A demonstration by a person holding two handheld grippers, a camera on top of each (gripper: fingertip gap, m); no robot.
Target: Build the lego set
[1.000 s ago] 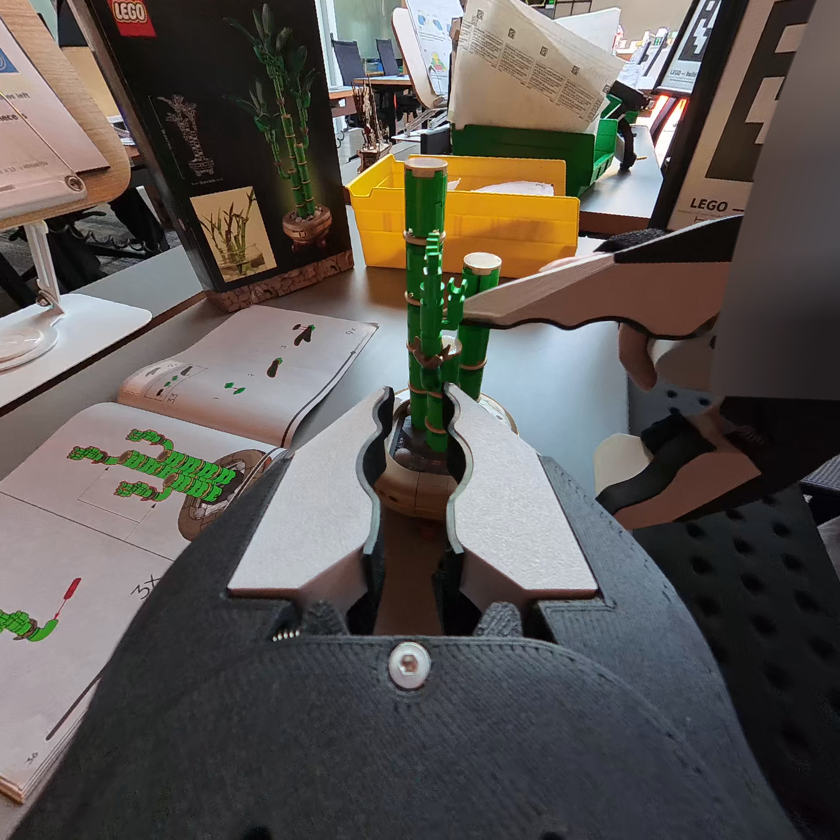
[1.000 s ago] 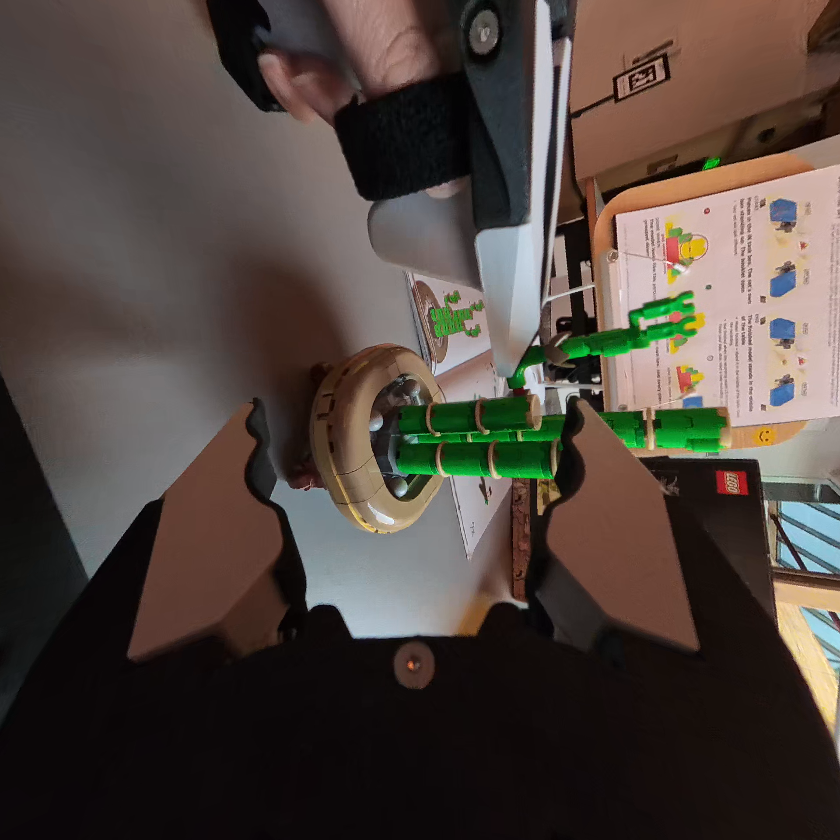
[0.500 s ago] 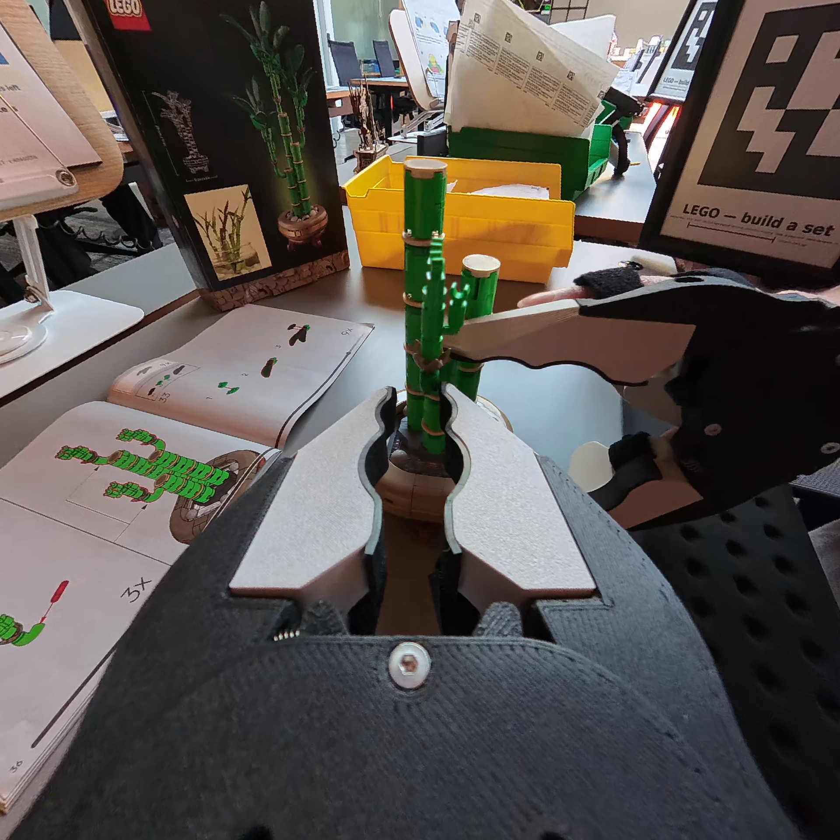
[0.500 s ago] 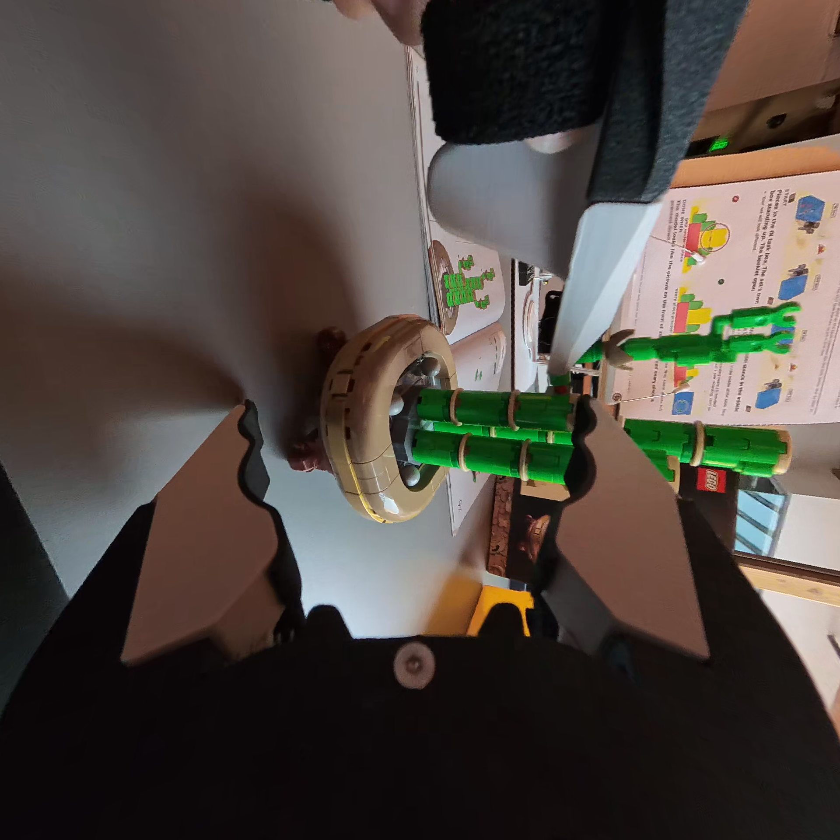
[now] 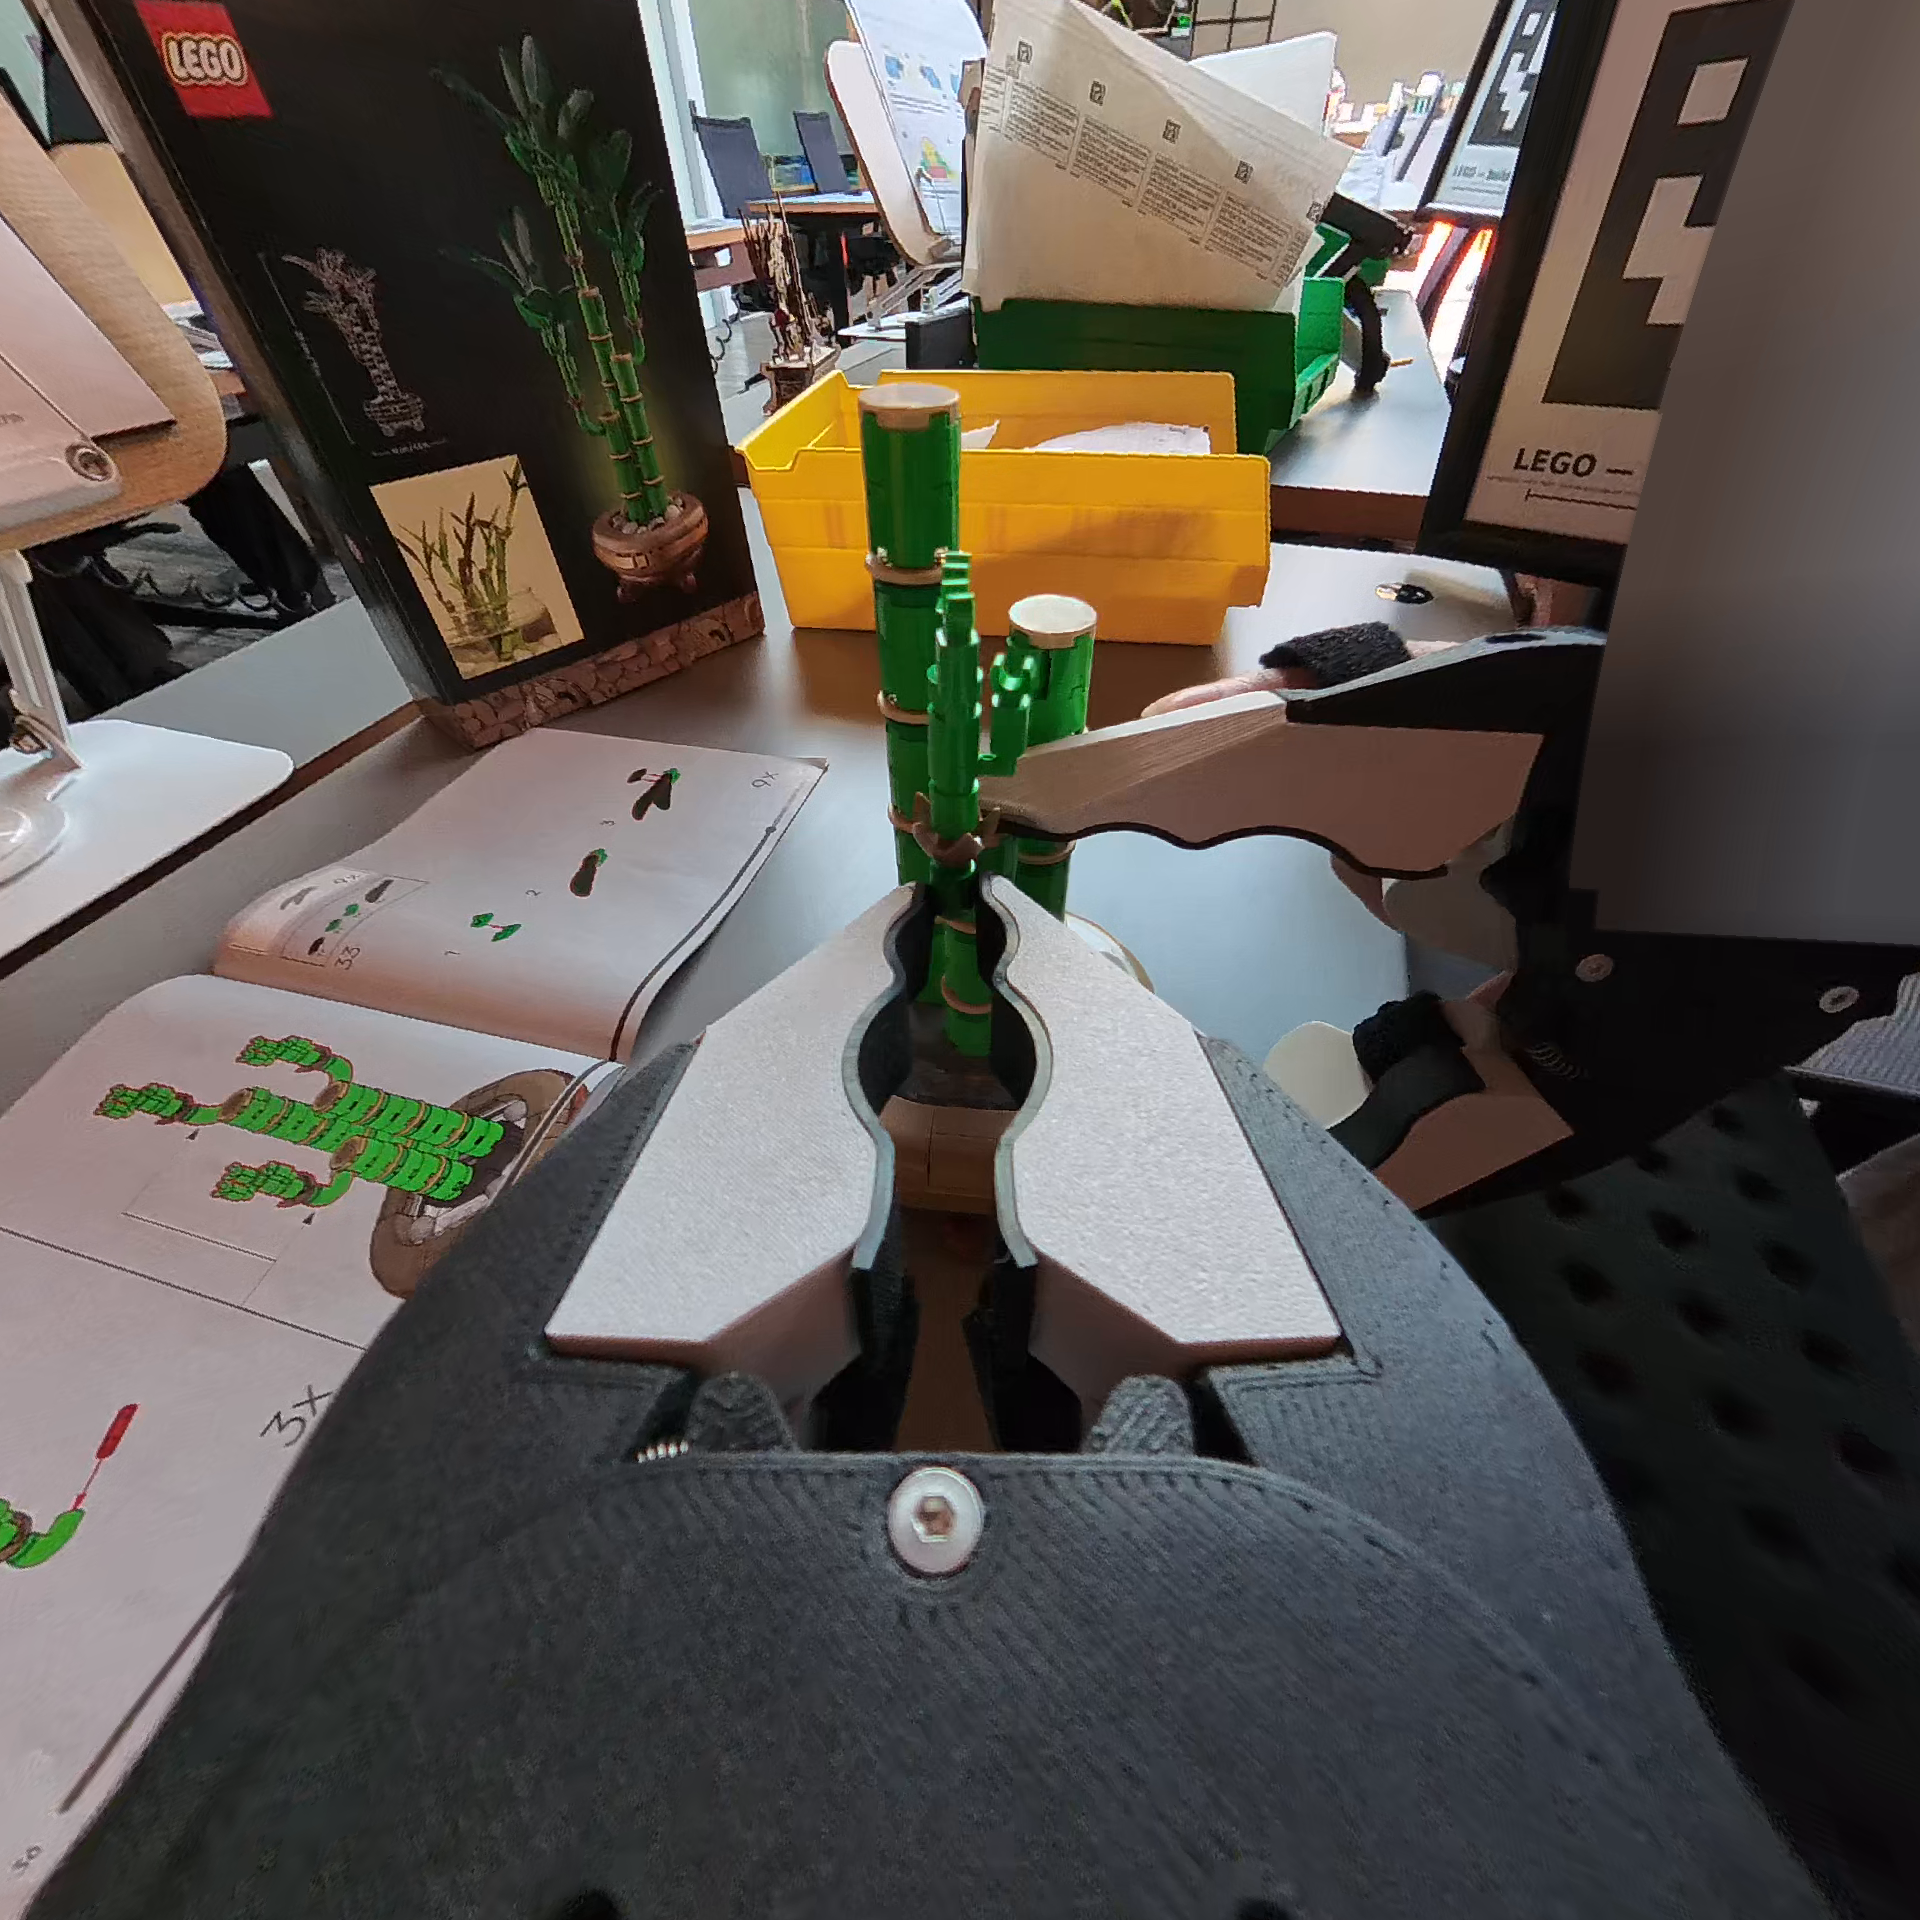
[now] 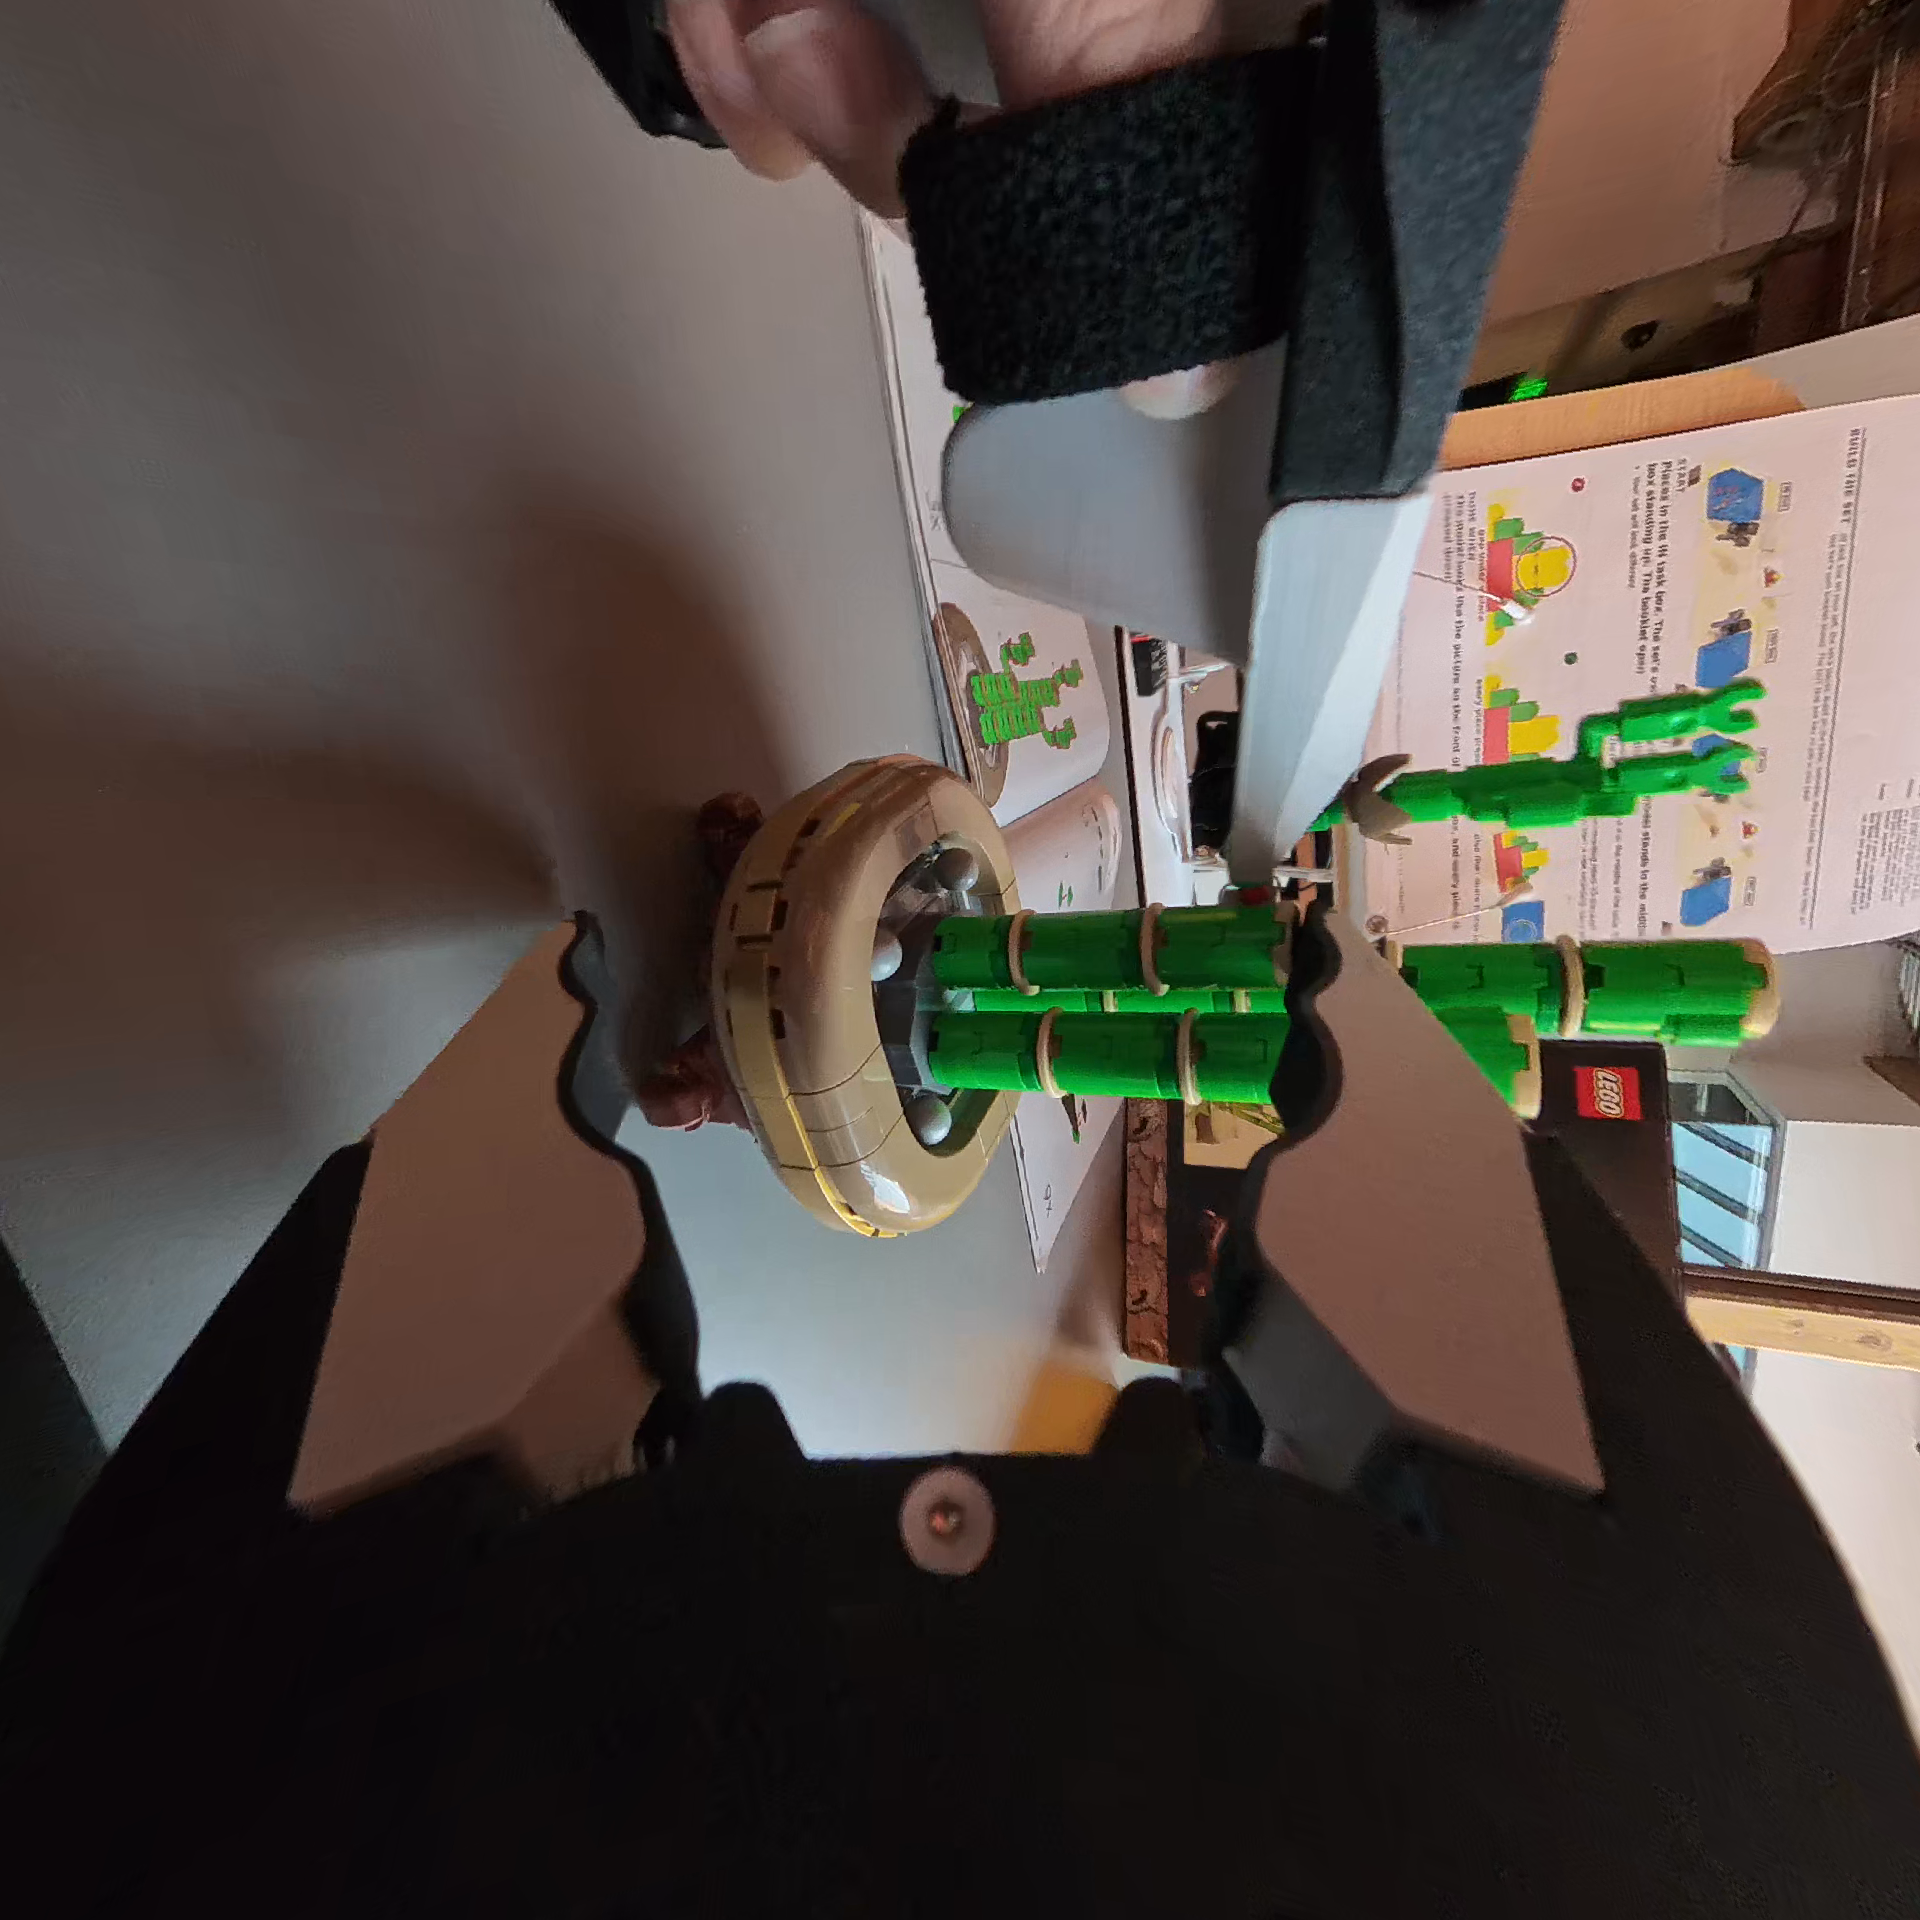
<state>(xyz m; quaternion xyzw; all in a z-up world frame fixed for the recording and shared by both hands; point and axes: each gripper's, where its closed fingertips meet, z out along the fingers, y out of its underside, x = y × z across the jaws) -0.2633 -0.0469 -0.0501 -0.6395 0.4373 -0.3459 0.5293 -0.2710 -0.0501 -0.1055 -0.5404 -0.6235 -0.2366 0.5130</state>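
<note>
The bamboo model stands on the table: a tan pot (image 6: 831, 1049) with green stalks (image 5: 909, 582), which also show in the right wrist view (image 6: 1101, 1008). My left gripper (image 5: 951, 914) is shut on a thin green shoot (image 5: 956, 727) and holds it upright against the near side of the stalks. The right wrist view shows this shoot (image 6: 1538, 790) at the left gripper's tip (image 6: 1273, 831). My right gripper (image 6: 940, 997) is open and turned on its side. It straddles the pot and lower stalks; its upper finger (image 5: 1195, 758) touches the stalks from the right.
An open instruction booklet (image 5: 499, 914) lies to the left. The set's box (image 5: 416, 343) stands behind it. A yellow bin (image 5: 1039, 520) and a green bin (image 5: 1143, 343) with papers sit at the back. A framed sign (image 5: 1621, 260) stands at the right.
The right gripper's upper finger has slid lower down the stalks and a little further left. The left gripper has stayed shut on the shoot at the stalks.
</note>
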